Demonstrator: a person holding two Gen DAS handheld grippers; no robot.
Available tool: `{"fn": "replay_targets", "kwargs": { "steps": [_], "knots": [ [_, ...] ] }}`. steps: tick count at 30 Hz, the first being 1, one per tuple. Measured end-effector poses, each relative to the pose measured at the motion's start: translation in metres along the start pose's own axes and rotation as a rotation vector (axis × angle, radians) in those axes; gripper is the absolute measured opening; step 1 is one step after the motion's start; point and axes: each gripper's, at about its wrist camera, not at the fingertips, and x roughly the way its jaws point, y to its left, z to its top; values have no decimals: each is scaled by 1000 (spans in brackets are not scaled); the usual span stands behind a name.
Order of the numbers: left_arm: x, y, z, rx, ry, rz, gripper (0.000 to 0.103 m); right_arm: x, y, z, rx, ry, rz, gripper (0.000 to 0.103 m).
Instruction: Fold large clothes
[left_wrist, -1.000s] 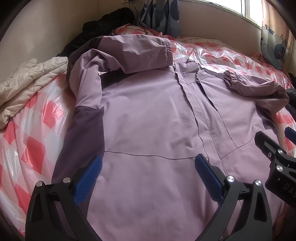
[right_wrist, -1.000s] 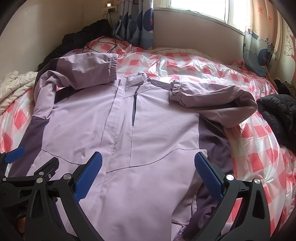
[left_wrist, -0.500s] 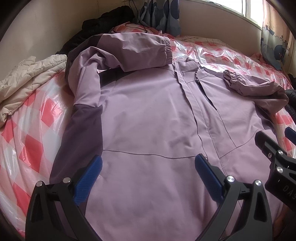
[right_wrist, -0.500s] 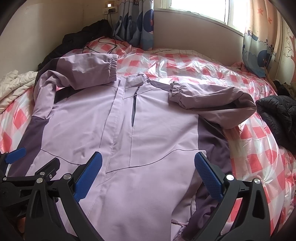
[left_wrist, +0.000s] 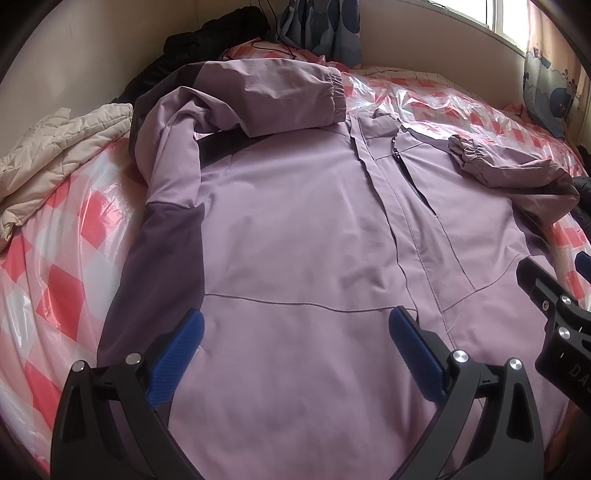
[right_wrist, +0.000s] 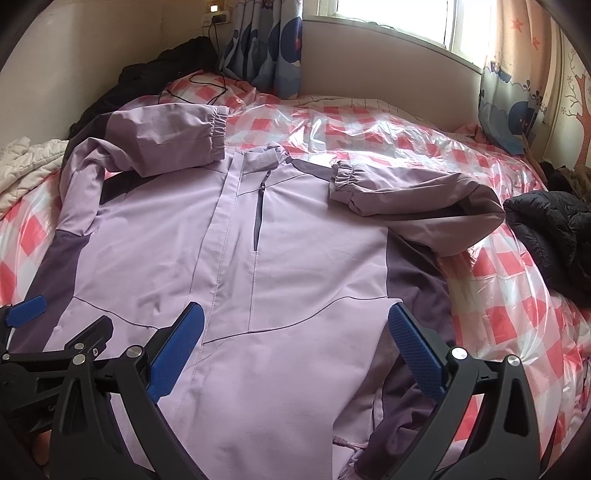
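A large lilac jacket (left_wrist: 295, 229) with darker purple side panels lies front up on the bed, and it also shows in the right wrist view (right_wrist: 295, 236). Both sleeves are folded inward, the left cuff (right_wrist: 216, 133) and right cuff (right_wrist: 343, 181) near the collar. My left gripper (left_wrist: 295, 343) is open and empty above the hem's left part. My right gripper (right_wrist: 295, 339) is open and empty above the hem's right part. Each gripper shows at the edge of the other's view.
The bed has a pink checked cover under clear plastic (right_wrist: 369, 125). A cream quilted garment (left_wrist: 62, 151) lies at the left edge, a black jacket (right_wrist: 550, 236) at the right, dark clothes and a cable (right_wrist: 192, 85) at the head. Wall and window stand behind.
Both grippers have stayed open. The left wrist view has drifted slightly left and closer over the jacket; the jacket itself has not moved.
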Motion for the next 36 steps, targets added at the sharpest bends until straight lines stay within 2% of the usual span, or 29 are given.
{"fn": "replay_targets", "kwargs": {
  "steps": [25,30,33,35,36],
  "knots": [
    [-1,2,4,-18,-6,-4,96,0,6,0,-9,-7,-4,97],
    [2,3,6,-30,1,-16,96,-8,4,4,-19,-48,13,96],
    [4,1,11,-39,11,-33,96,-24,-19,21,-10,-105,40,97],
    [4,-1,14,-50,12,-50,96,-30,-45,39,8,-140,11,97],
    [3,-2,16,-56,11,-62,96,-25,-60,54,5,-120,-16,97]
  ]
}}
